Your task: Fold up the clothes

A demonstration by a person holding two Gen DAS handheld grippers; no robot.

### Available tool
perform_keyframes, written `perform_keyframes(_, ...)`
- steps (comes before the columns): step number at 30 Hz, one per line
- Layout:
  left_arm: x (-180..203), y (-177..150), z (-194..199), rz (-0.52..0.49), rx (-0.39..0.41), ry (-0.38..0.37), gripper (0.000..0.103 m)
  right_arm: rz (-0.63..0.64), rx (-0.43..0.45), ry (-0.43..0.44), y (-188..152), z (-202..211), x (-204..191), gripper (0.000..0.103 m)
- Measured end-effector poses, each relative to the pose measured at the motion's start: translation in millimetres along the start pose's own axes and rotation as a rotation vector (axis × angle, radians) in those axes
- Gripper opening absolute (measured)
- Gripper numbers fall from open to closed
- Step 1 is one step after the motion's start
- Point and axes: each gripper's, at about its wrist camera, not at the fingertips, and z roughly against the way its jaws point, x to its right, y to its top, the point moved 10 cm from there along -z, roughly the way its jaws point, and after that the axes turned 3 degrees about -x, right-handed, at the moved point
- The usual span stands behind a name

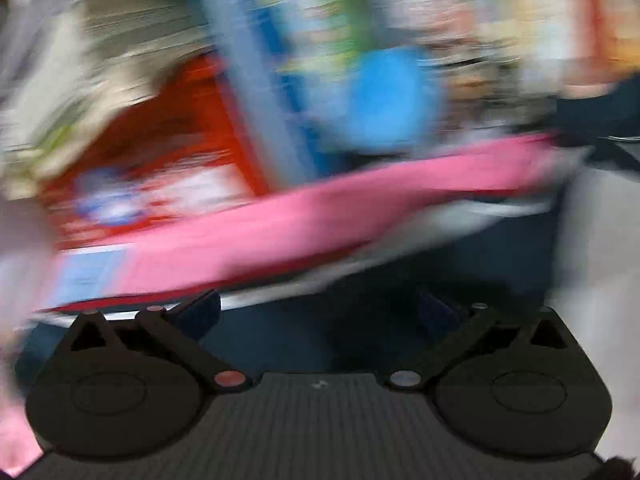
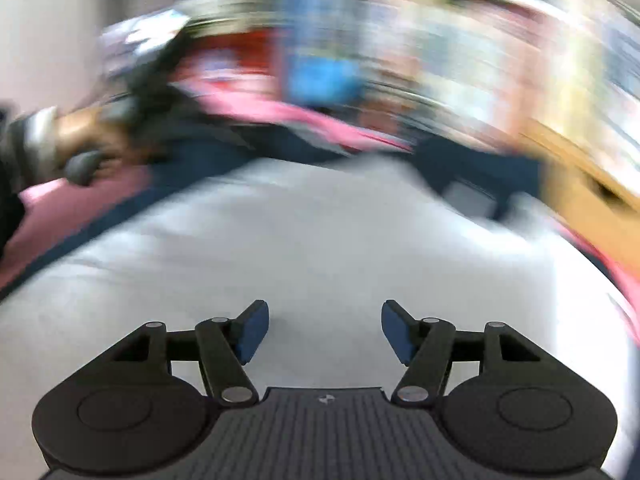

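Both pictures are blurred. The left gripper (image 1: 320, 312) is spread wide and empty; the right gripper (image 2: 324, 332) is also spread, above the white garment (image 2: 300, 240) lying flat for folding.

Both wrist views tilt downward, sharing the pink cloth (image 1: 320, 224).

Motion blur smears both wrist views: the colourful red, blue and green shapes (image 1: 256, 92) across the upper frame cannot be identified, a person's hand (image 2: 80, 136) at left blurs out, and the pink cloth band (image 1: 320, 216) runs past the left edge.
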Motion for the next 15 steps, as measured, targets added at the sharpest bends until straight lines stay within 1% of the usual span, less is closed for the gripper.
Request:
perform_keyframes(1,-14,1,-8,0.031,-0.009,0.063,0.103,-0.086,0.012,-0.038,-13,13,31,0.063)
perform_keyframes(3,-29,-4,-11,0.108,-0.042,0.063,0.102,-0.259,0.079,-0.067,-36,45,86,0.063)
perform_keyframes(4,-31,-7,-5,0.129,-0.038,0.051,0.096,-0.343,0.127,-0.084,-48,64,111,0.063)
perform_keyframes(5,-29,-11,6,0.119,-0.012,0.034,0.095,-0.422,0.183,-0.117,-60,84,135,0.067)
perform_keyframes(6,-26,-14,17,0.109,0.014,0.018,0.095,-0.494,0.238,-0.168,-71,102,157,0.07)
perform_keyframes(7,-23,-18,29,0.095,0.04,-0.001,0.095,-0.566,0.294,-0.233,-84,121,181,0.08)
perform_keyframes(8,-18,-23,43,0.073,0.064,-0.024,0.096,-0.625,0.327,-0.31,-96,136,204,0.088)
perform_keyframes(9,-12,-27,57,0.053,0.086,-0.05,0.098,-0.67,0.334,-0.399,-108,148,223,0.089)
perform_keyframes(10,-7,-33,68,0.042,0.101,-0.086,0.101,-0.683,0.322,-0.485,-118,154,240,0.089)
perform_keyframes(12,5,-43,77,0.031,0.096,-0.139,0.101,-0.621,0.245,-0.633,-129,147,262,0.094)
perform_keyframes(13,11,-47,79,0.027,0.087,-0.161,0.101,-0.566,0.193,-0.68,-130,135,268,0.102)
perform_keyframes(14,16,-52,80,0.024,0.079,-0.175,0.101,-0.511,0.14,-0.727,-131,124,273,0.103)
perform_keyframes(15,20,-56,77,0.021,0.075,-0.169,0.101,-0.466,0.089,-0.749,-132,112,278,0.103)
